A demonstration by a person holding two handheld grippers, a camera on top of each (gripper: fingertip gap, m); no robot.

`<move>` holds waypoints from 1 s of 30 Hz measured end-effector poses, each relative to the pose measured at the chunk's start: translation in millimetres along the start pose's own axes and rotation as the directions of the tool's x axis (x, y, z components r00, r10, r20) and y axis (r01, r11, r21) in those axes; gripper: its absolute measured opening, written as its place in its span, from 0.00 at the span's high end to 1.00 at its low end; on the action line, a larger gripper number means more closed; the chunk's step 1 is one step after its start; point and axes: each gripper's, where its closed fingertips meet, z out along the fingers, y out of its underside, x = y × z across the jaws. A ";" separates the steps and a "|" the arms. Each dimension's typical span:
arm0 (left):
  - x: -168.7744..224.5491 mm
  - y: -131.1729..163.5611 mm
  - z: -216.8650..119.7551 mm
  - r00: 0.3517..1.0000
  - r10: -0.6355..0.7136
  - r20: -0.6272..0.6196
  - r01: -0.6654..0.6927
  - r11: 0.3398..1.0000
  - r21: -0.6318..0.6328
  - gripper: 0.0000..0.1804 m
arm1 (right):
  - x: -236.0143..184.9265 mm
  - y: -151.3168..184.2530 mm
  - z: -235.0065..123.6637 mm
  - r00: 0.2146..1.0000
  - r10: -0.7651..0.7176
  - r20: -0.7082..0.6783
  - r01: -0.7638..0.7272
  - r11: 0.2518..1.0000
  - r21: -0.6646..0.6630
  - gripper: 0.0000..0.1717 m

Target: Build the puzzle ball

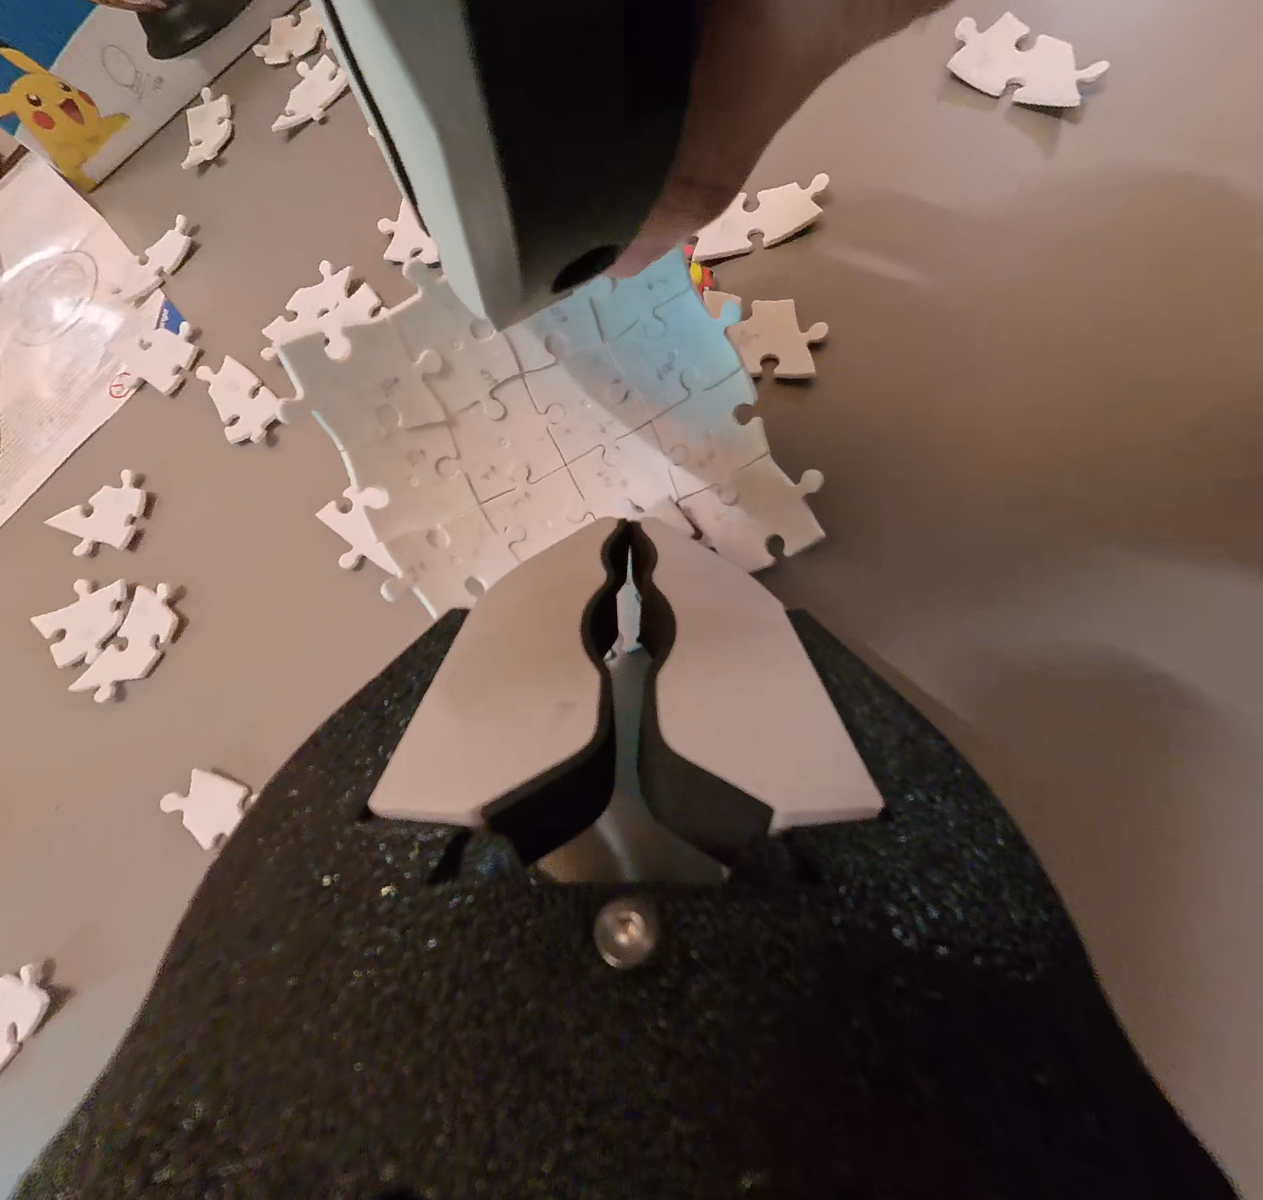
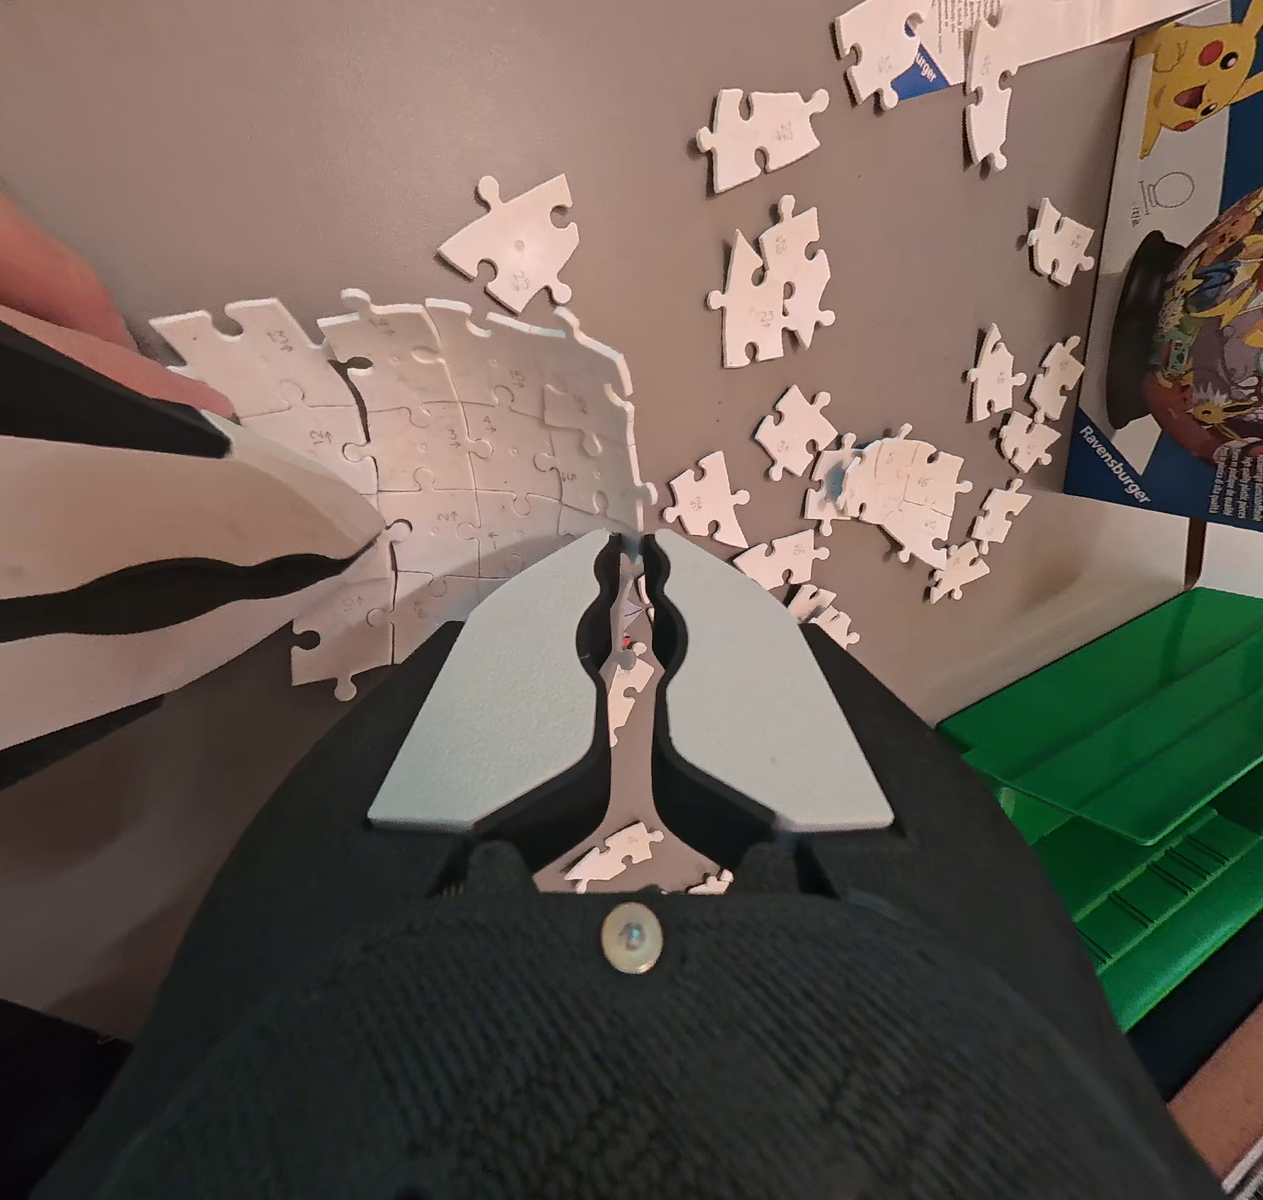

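In the left wrist view a cartoon-printed box (image 1: 61,101) and a printed sheet (image 1: 41,415) lie at the far left of the grey counter (image 1: 991,484), with loose white puzzle pieces (image 1: 102,634) scattered face down beside them. Centre frame, the assembled curved puzzle section (image 1: 547,429) stands just ahead of the left tool (image 1: 629,533), whose fingers are closed on that section's near edge, the tips all but meeting on the thin sheet. Above it the right tool (image 1: 547,299) comes down onto the section's far edge. More loose pieces lie to the right.

In the right wrist view the left tool (image 2: 369,545) enters from the left, closed on the section's left edge, a person's hand (image 2: 61,319) behind it. The puzzle section (image 2: 465,442) curves up between the two tools. The right tool (image 2: 632,542) pinches its right-hand edge between narrowly parted fingers. Rightward lie scattered pieces (image 2: 772,285), a smaller joined cluster (image 2: 902,484), the box (image 2: 1175,319) and green trays (image 2: 1128,791).
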 end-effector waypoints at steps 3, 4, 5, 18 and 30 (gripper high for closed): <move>3.0 2.2 1.6 1.000 0.006 -0.024 -0.006 1.000 -0.019 1.00 | -0.2 0.1 0.5 1.000 0.001 0.004 -0.001 1.000 0.001 0.96; 3.7 2.3 1.9 1.000 0.009 -0.029 -0.010 1.000 -0.021 1.00 | -0.4 -0.2 0.5 1.000 0.000 0.006 0.000 1.000 0.003 0.96; 4.1 2.3 2.1 0.999 0.012 -0.035 -0.013 1.000 -0.024 1.00 | -0.3 -0.3 0.6 1.000 -0.001 0.006 0.001 1.000 0.004 0.96; 4.4 3.7 3.0 0.986 0.167 -0.019 -0.168 0.980 -0.103 1.00 | 0.1 0.3 2.4 0.999 0.008 0.033 -0.008 1.000 0.008 0.96; -9.7 -18.0 -24.5 0.997 0.003 -0.076 0.006 0.992 0.123 0.92 | 1.0 6.1 7.6 0.999 0.013 0.043 -0.013 1.000 0.001 0.96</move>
